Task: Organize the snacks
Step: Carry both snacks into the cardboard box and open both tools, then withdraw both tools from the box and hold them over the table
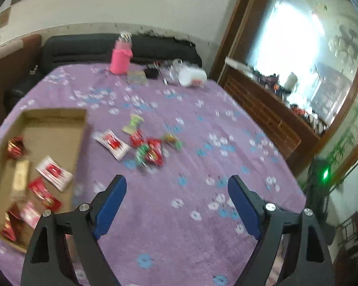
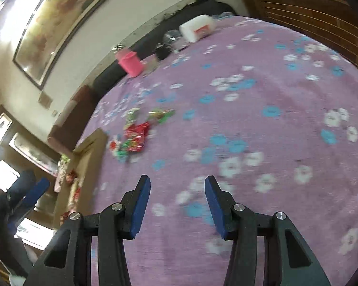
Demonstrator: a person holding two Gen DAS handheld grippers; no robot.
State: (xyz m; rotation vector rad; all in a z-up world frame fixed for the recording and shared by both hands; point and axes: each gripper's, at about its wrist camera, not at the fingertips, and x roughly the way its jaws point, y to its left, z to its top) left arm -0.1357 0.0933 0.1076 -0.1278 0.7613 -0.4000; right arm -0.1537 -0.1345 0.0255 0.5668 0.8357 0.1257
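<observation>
Beside the cardboard box (image 1: 52, 116), with left claw (image 1: 176, 186) and right claw (image 2: 177, 188) both released, we should pinch 1 loose snack (image 1: 112, 143) flat.

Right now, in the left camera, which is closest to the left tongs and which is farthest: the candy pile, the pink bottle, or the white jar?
1. Candy pile, just ahead of the left tongs, mid-table.
2. Pink bottle, far edge, left.
3. White jar, far edge, right; too close to call with the bottle.
</observation>
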